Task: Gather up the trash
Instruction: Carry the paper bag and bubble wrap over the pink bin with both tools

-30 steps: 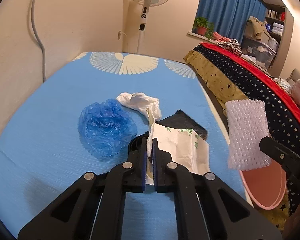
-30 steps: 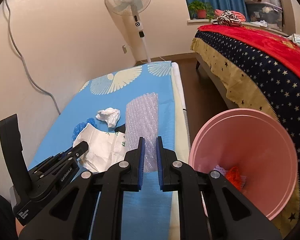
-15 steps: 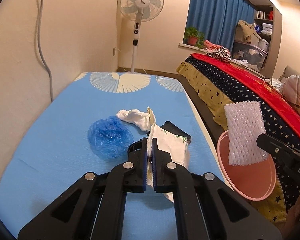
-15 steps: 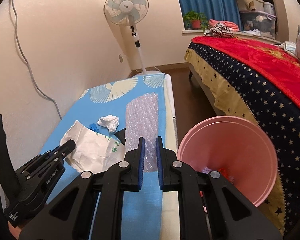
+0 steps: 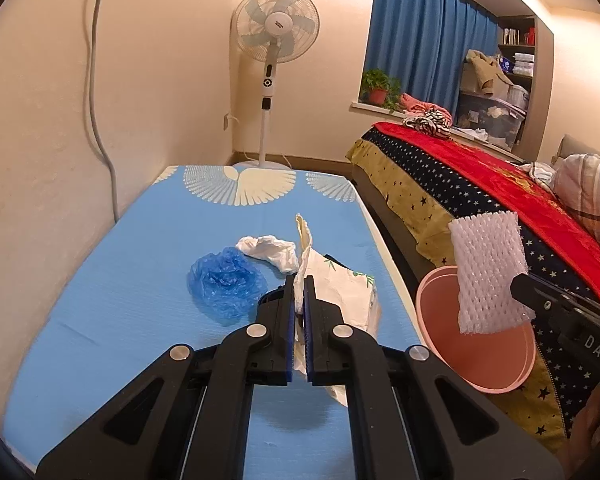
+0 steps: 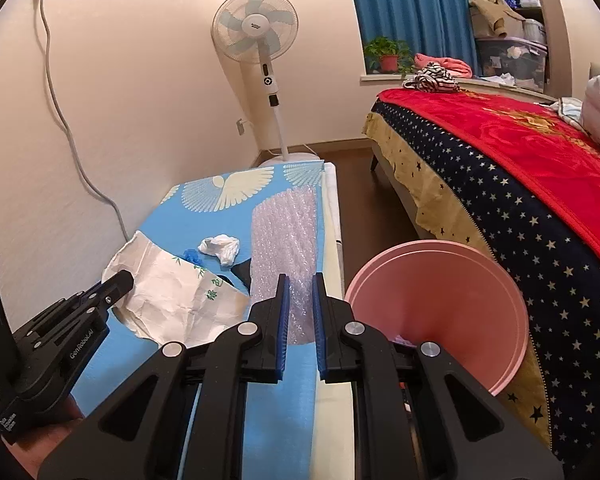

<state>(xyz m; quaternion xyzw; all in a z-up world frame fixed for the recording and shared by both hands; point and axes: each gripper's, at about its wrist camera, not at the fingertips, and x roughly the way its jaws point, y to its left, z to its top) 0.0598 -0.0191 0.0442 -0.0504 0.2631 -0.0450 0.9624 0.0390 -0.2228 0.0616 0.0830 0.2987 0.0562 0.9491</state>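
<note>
1. The left gripper (image 5: pixel 299 312) has its jaws pinching only an edge of the paper bag (image 5: pixel 340 296); hanging above the mat (image 5: pixel 140 300), the bag may tear or slip out.
2. The right gripper's (image 6: pixel 299 322) jaws grip the bubble wrap (image 6: pixel 286 240), but it is short of the bin (image 6: pixel 440 280) at the mat's right edge; let go here, it misses.
3. The blue bag (image 5: pixel 224 284) and tissue (image 5: pixel 268 250) lie mid-mat, easily forgotten.

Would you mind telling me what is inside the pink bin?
Inside the pink bin, only a pale purplish scrap shows low down; the right gripper covers the rest of the bottom.
</note>
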